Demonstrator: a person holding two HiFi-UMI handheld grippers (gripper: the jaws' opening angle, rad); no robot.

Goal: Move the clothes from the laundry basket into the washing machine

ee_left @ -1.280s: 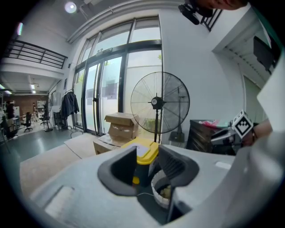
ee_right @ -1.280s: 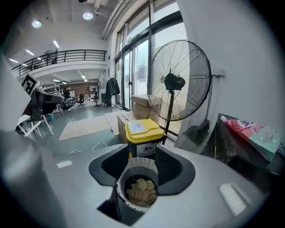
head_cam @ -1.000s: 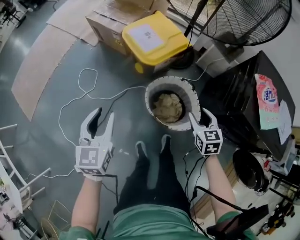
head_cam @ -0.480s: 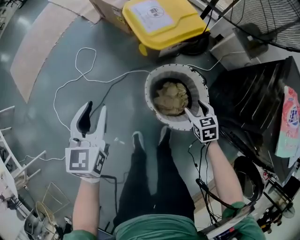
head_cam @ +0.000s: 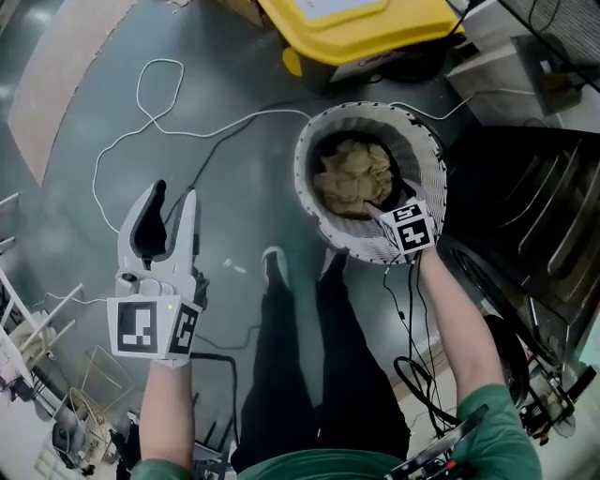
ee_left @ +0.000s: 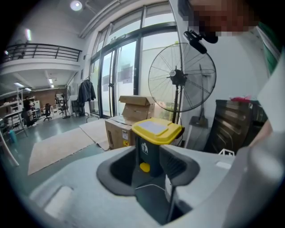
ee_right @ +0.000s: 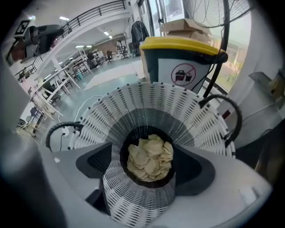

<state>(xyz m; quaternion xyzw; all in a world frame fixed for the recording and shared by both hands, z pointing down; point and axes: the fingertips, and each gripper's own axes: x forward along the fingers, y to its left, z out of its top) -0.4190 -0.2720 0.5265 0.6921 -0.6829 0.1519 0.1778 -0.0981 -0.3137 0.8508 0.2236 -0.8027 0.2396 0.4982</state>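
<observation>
A white slatted laundry basket [head_cam: 427, 159] stands on the floor ahead of my feet, with a crumpled beige garment [head_cam: 354, 176] at its bottom. My right gripper [head_cam: 380, 208] points steeply down at the basket's near rim, just above the garment. Its jaws have just been opening and nothing is between them. The right gripper view looks straight into the basket [ee_right: 147, 111] at the beige garment [ee_right: 149, 156], framed by the open right gripper [ee_right: 144, 168]. My left gripper [head_cam: 167, 211] hangs open and empty over bare floor to the left. A dark appliance [head_cam: 534, 206] stands right of the basket.
A yellow-lidded bin [head_cam: 366, 28] stands just beyond the basket; it shows between the left jaws as the bin [ee_left: 153, 131]. A white cable [head_cam: 150, 122] loops over the floor. A standing fan [ee_left: 181, 78] and cardboard boxes [ee_left: 133, 104] stand further back. My legs [head_cam: 300, 356] are below.
Both grippers have come down. The right one moved from beside the basket's rim to over its mouth, tipped more steeply, and its jaws spread wider. The left stayed open.
</observation>
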